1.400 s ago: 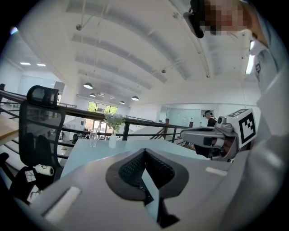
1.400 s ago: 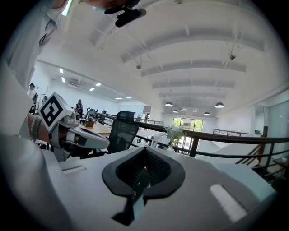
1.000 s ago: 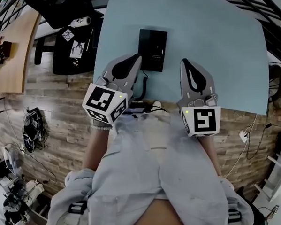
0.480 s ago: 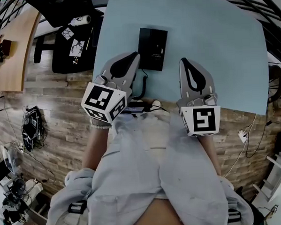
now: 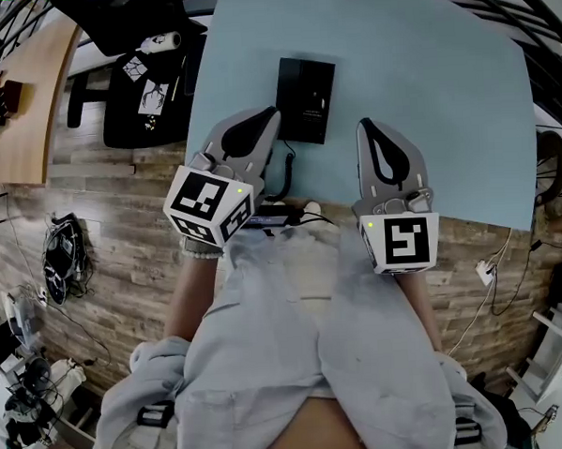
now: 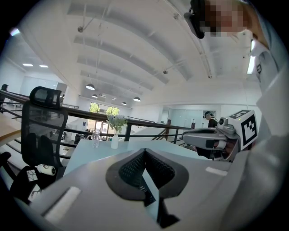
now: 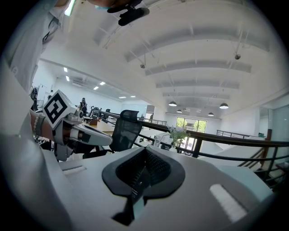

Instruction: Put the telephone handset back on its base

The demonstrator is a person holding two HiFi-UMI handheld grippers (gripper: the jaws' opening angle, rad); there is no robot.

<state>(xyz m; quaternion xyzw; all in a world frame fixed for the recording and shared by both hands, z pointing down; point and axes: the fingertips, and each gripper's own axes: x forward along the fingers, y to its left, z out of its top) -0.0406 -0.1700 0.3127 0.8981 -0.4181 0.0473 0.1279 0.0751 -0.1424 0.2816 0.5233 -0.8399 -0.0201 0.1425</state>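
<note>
The black telephone (image 5: 306, 99) lies flat on the pale blue table (image 5: 425, 99), and its curly cord (image 5: 283, 168) runs toward the near edge. I cannot tell the handset apart from the base. My left gripper (image 5: 271, 110) (image 6: 144, 151) is shut and empty, its tip just left of the phone's near corner. My right gripper (image 5: 363, 123) (image 7: 145, 149) is also shut and empty, hovering right of the phone and a little nearer to me. Each gripper view looks level across the table, and the phone is hidden behind the jaws.
A black office chair (image 5: 147, 85) stands left of the table, beside a wooden desk (image 5: 21, 110). A glass (image 6: 96, 139) and a vase of flowers (image 6: 116, 134) stand at the table's far end. Cables (image 5: 280, 214) hang at the near edge, with more on the floor (image 5: 66, 251).
</note>
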